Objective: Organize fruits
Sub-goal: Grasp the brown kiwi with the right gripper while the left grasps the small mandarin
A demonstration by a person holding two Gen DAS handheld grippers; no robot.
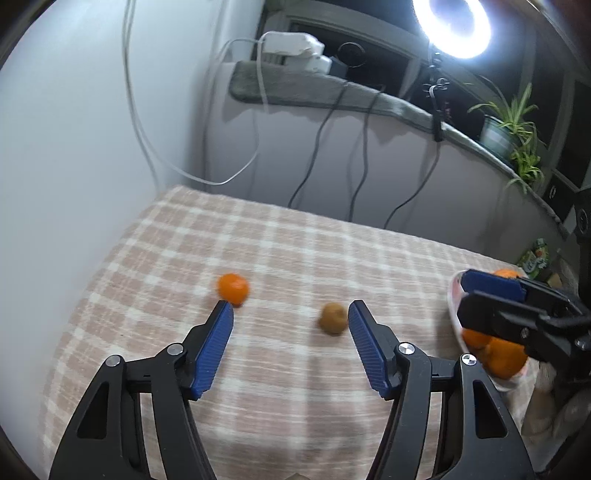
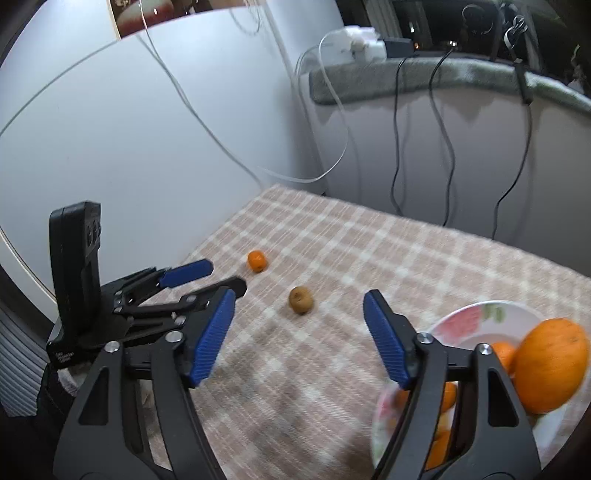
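A small tangerine [image 1: 232,287] [image 2: 256,260] and a brown kiwi [image 1: 333,318] [image 2: 301,300] lie loose on the checked tablecloth [image 1: 295,251]. My left gripper [image 1: 291,304] [image 2: 227,276] is open and empty above the cloth, with the tangerine just past its left fingertip and the kiwi by its right one. My right gripper [image 2: 301,293] [image 1: 464,295] is also open and empty, over the near rim of a floral bowl [image 2: 480,314] [image 1: 451,299]; the kiwi lies further off, beyond its fingertips. The bowl holds a large orange [image 2: 550,360] and several smaller ones.
A pale wall [image 1: 74,129] runs close along the table's left edge. Cables [image 1: 362,155] hang behind the far edge under a grey ledge [image 1: 332,92] with chargers, a ring light [image 1: 452,22] and a potted plant [image 1: 506,125]. Green cartons [image 1: 535,258] stand beyond the bowl.
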